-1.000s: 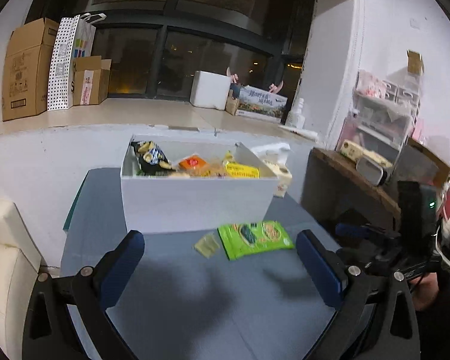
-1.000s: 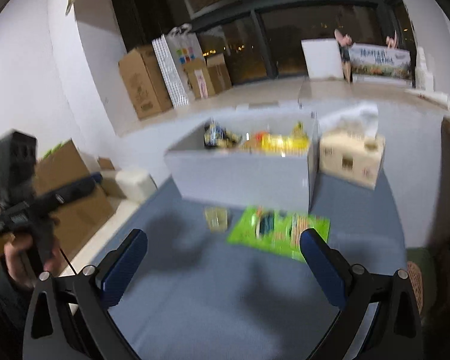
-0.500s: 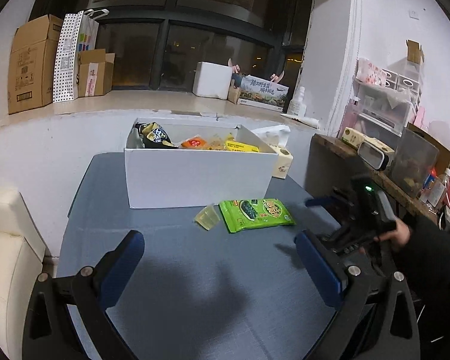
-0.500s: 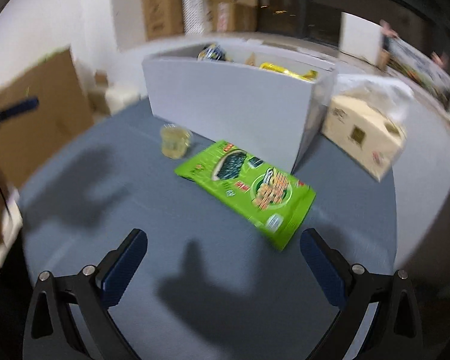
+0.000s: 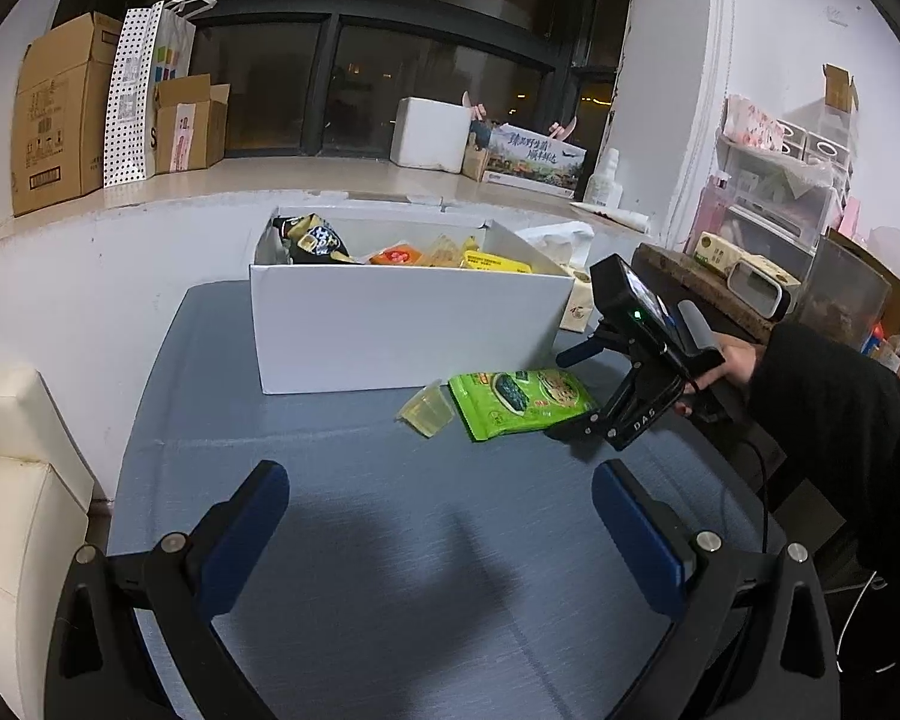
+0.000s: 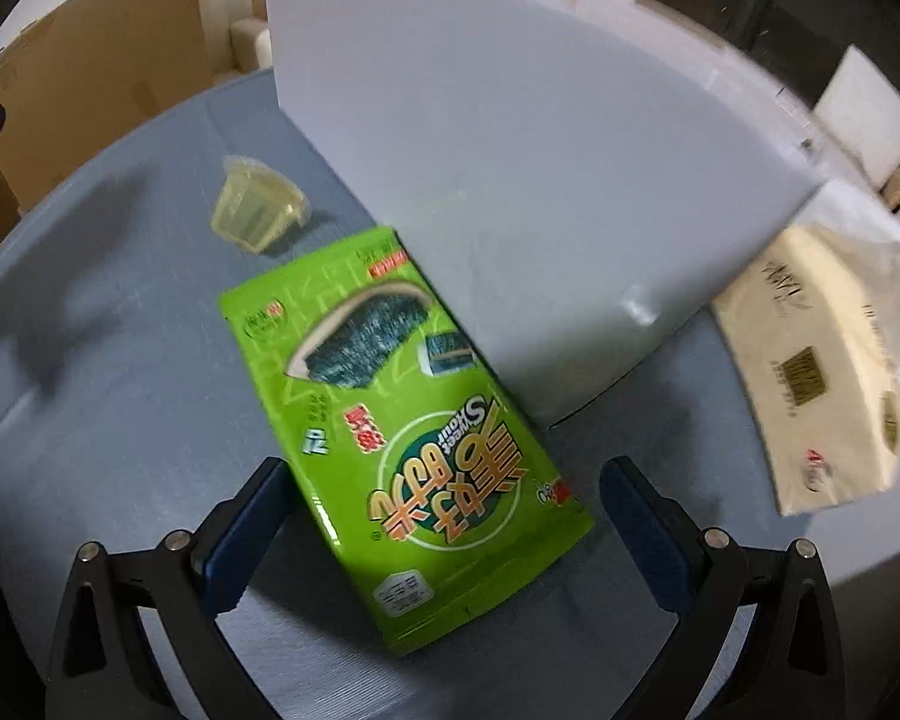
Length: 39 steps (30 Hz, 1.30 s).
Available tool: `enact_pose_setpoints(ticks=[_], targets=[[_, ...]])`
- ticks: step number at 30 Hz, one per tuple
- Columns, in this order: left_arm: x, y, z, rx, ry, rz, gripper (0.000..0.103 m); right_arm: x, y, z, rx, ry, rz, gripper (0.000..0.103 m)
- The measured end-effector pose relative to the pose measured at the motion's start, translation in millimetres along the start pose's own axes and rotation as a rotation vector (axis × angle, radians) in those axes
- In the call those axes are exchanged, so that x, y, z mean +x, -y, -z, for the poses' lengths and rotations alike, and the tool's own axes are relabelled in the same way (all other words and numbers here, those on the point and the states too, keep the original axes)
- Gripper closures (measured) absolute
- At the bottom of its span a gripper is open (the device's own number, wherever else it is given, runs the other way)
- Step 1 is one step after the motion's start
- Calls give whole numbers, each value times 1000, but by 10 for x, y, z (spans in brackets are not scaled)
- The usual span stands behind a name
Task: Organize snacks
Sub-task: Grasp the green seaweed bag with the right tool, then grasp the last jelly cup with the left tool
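Observation:
A green seaweed snack bag lies flat on the blue table in front of a white box that holds several snacks. A small clear jelly cup lies on its side left of the bag. In the right wrist view the bag lies between the open fingers of my right gripper, close above it, with the jelly cup beyond. The right gripper also shows in the left wrist view, at the bag's right end. My left gripper is open and empty over bare table, short of the bag.
A beige tissue box stands right of the white box. A white seat is at the table's left edge. A wooden side table with clutter stands to the right. Cardboard boxes sit on the window ledge behind.
My right gripper has moved down and forward to the green bag, which now lies between its open fingers. The left gripper has stayed nearly still and open.

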<state>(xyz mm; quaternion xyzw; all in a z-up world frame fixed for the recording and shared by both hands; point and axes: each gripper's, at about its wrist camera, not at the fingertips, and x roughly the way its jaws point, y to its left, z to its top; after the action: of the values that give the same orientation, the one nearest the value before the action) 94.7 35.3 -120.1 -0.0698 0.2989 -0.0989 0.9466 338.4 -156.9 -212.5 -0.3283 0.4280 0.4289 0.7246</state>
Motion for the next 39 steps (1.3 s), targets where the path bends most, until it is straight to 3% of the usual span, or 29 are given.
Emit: enact_pose_setpoints(ticks=[5,7,11,18,21,27,33,39], targets=[[74,10,6,-1,-17,-8,0,55,119,20,65,-3,-86,0],[91,31,18,3,-22,-7,0,31,99,70,57,7,-76,1],[107,50,28,18,-27,-19,0,-84,-64,164,54,5,-71,13],[297,-43,-9,-31,-56,-39,0,-379,-496,578,243,53,46,17],[464,-44,-34,-40,-87,-58,0,-593,-719,792,352,112,98,17],[973,68,-136,-26,-153,-60,0,-962,-940,1168,648,264,93,17],[1566,113,-235,-10,-230,-66,0,-1158,-1088,1260,736,330,96,20],[1993,127,-224,21,-298,-106,2,-1103,-1107,1209,747,309,110,20]])
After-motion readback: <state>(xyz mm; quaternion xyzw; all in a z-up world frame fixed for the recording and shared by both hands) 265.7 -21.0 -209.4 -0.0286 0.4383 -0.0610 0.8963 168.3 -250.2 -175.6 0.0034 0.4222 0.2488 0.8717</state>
